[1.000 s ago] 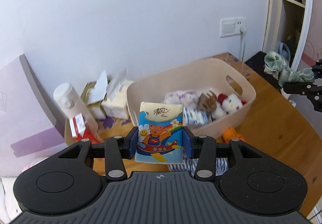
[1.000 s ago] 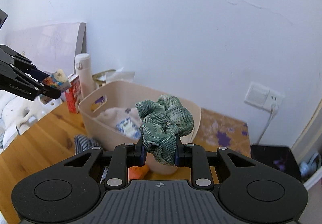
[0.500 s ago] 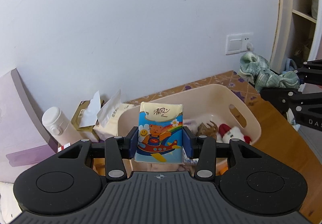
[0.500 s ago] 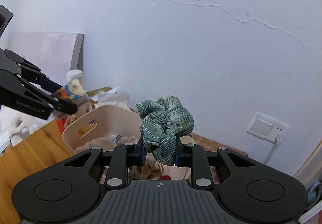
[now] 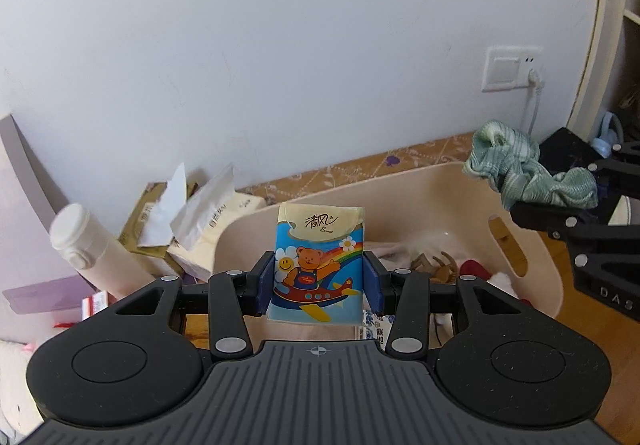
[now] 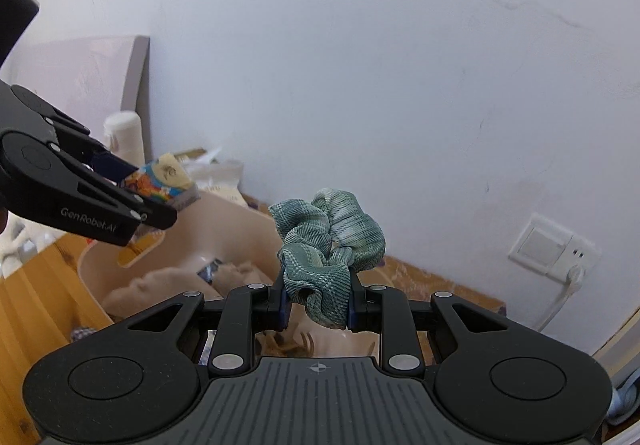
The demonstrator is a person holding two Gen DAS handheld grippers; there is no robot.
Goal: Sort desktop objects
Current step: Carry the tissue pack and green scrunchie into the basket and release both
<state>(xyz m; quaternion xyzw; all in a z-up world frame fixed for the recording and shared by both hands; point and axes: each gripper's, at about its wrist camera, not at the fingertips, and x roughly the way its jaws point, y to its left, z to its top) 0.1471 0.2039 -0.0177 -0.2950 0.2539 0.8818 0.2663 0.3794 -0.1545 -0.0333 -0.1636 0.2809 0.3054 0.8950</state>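
Note:
My left gripper [image 5: 319, 283] is shut on a small tissue pack [image 5: 319, 261] printed with a cartoon bear in a plane, held upright over the near rim of the beige basket [image 5: 536, 273]. My right gripper [image 6: 317, 303] is shut on a green plaid scrunchie [image 6: 329, 245], hanging above the same basket [image 6: 96, 293]. In the left wrist view the scrunchie [image 5: 524, 175] and the right gripper's black fingers [image 5: 568, 223] come in from the right over the basket's far corner. The right wrist view catches the left gripper's fingers [image 6: 100, 201] with the tissue pack [image 6: 164, 181] at left.
The basket holds soft toys, a brown claw clip [image 5: 436, 265] and a cloth. Behind it stand tissue boxes [image 5: 200, 225] and a white bottle [image 5: 92, 253] against the wall. A wall socket [image 5: 514, 69] with a cord and a shelf unit lie to the right. The wooden table [image 6: 28, 285] shows around the basket.
Both grippers have moved forward and slightly down toward the basket, which now looms larger beneath them. They have also drawn nearer to each other. Each grip is unchanged.

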